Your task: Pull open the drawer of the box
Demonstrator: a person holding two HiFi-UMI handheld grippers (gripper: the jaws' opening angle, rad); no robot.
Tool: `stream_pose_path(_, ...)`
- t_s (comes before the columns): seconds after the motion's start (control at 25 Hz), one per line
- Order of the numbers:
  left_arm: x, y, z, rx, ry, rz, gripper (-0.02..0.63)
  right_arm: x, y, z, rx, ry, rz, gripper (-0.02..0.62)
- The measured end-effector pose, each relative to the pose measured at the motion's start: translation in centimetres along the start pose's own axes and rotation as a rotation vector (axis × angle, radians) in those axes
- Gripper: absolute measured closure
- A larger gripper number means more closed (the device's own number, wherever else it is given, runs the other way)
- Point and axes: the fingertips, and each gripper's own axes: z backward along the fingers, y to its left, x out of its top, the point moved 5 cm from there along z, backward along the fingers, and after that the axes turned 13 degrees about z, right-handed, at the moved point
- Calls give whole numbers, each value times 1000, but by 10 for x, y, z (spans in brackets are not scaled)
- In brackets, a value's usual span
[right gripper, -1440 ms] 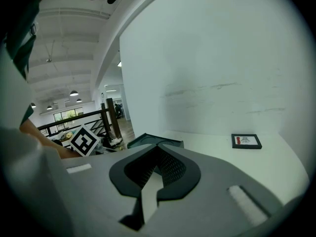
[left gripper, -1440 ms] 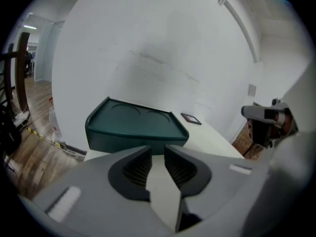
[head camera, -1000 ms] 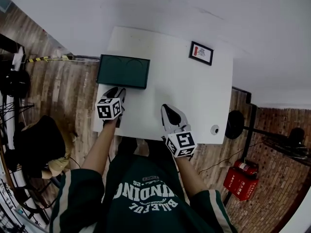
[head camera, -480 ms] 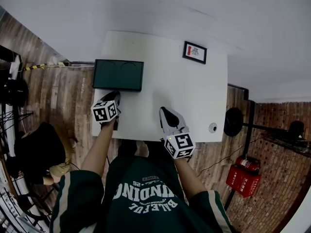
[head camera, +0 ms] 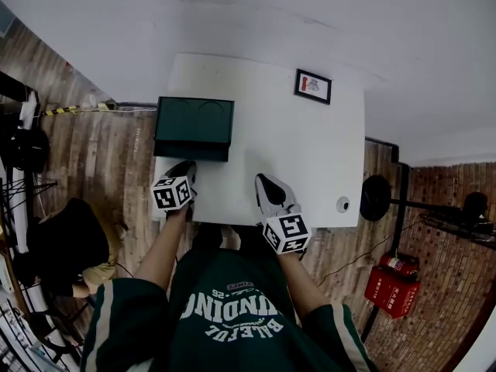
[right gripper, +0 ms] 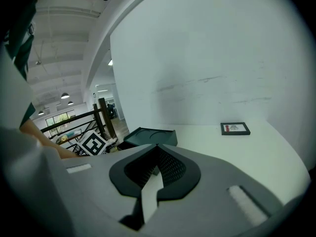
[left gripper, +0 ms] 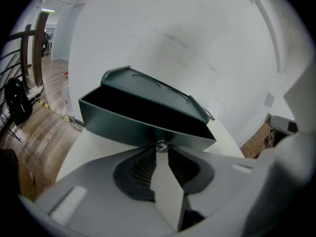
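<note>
Our left gripper (left gripper: 161,150), jaws just closed, pinches the small knob (left gripper: 161,145) on the drawer (left gripper: 143,125). The drawer is partly out of the green box (head camera: 194,118) at the surface's (head camera: 310,161) left edge, so the pull runs straight back toward us. The right gripper (head camera: 265,181) idles farther off, jaws together and empty.

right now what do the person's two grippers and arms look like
Both the left gripper and the right gripper have pale grey shells with black ribbed lining inside pointed jaws. Each carries a white cube printed with black square markers. The person wears a dark green shirt with white lettering and pale-striped short sleeves. No cables show.
</note>
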Motion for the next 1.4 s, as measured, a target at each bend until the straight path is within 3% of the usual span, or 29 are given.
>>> stream_pose_path(0.76,-39,7,26,-9,46,9,474,3,8,2,-21,-9,-18,594)
stream_pose_path(1.4,-66,3,47,-39,96,-74,474,4,12,16,-56,-28,-2,594)
